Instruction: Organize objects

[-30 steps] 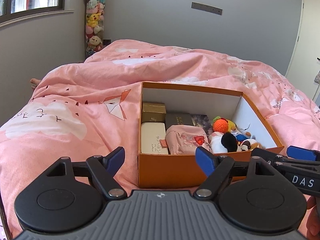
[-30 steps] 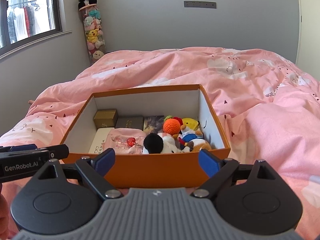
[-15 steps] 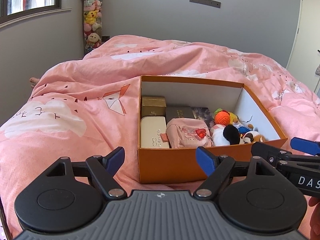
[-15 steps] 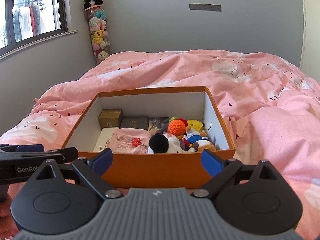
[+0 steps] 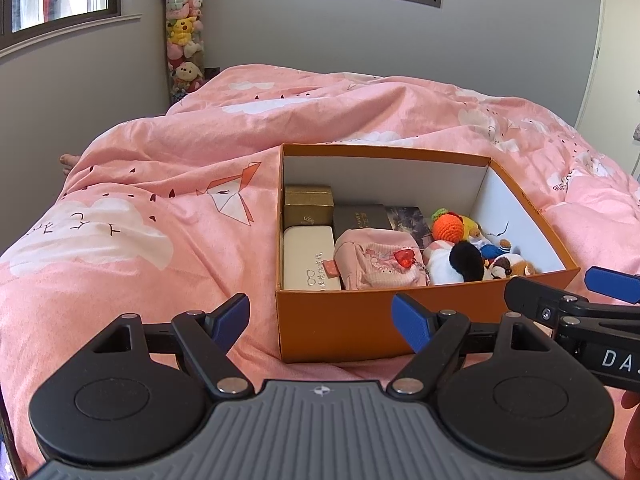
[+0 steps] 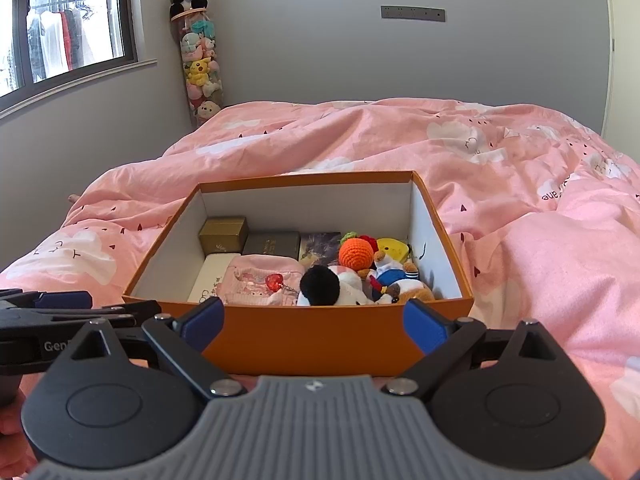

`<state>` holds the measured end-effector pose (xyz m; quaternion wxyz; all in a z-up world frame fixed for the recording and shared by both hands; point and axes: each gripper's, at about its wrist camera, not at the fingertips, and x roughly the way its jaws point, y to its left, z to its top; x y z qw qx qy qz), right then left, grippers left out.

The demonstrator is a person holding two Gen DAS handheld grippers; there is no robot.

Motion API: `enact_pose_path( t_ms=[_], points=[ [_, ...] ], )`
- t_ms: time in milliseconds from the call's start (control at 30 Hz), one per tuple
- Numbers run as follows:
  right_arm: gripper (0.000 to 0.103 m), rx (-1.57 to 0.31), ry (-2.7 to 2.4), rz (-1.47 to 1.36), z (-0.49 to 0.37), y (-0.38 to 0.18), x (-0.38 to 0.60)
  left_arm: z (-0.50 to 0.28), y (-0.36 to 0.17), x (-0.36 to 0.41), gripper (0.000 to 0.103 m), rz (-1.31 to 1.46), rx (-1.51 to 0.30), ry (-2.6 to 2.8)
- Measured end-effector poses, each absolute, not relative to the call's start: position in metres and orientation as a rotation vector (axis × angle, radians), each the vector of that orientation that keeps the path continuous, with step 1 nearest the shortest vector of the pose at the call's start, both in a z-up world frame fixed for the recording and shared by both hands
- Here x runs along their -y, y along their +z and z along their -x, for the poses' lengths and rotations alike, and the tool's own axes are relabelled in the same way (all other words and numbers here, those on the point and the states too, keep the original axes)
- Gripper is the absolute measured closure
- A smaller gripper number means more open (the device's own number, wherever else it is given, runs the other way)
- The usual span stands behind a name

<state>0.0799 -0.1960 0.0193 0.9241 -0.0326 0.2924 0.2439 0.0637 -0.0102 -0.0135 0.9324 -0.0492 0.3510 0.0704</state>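
Observation:
An open orange box [image 5: 360, 324] [image 6: 312, 336] rests on the pink duvet. Inside lie a gold box [image 5: 308, 208], a cream glasses case [image 5: 308, 256], a dark box [image 5: 362, 216], a pink pouch [image 5: 376, 260], an orange crocheted ball [image 5: 448, 228] and small plush toys [image 6: 360, 284]. My left gripper [image 5: 320, 312] is open and empty just before the box's near left corner. My right gripper [image 6: 314, 314] is open and empty before the box's near wall. Each gripper shows at the edge of the other's view.
The pink duvet [image 5: 160, 240] covers the whole bed. A tall clear tube of plush toys [image 6: 200, 72] stands in the far left corner, below a window. A door [image 5: 616, 60] is at the right. A foot [image 5: 70, 160] shows at the bed's left edge.
Hardly anything: the box sits slightly differently in both views. Both grippers stay open and empty near the box's front.

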Motion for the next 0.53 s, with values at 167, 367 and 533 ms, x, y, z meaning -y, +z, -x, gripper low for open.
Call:
enact_pose_path(
  t_ms=[167, 367, 533],
  points=[
    [0.006, -0.600, 0.500, 0.066, -0.0798, 0.0193, 0.1959, -0.0635, -0.0132, 0.0113, 0.009, 0.096, -0.719, 0.143],
    [0.006, -0.601, 0.499, 0.066, -0.0796, 0.0192, 0.1957, -0.0634, -0.0127, 0.0115, 0.009, 0.097, -0.722, 0.144],
    [0.006, -0.601, 0.500, 0.066, -0.0797, 0.0192, 0.1959, -0.0633, -0.0124, 0.0113, 0.009, 0.098, -0.722, 0.143]
  ],
)
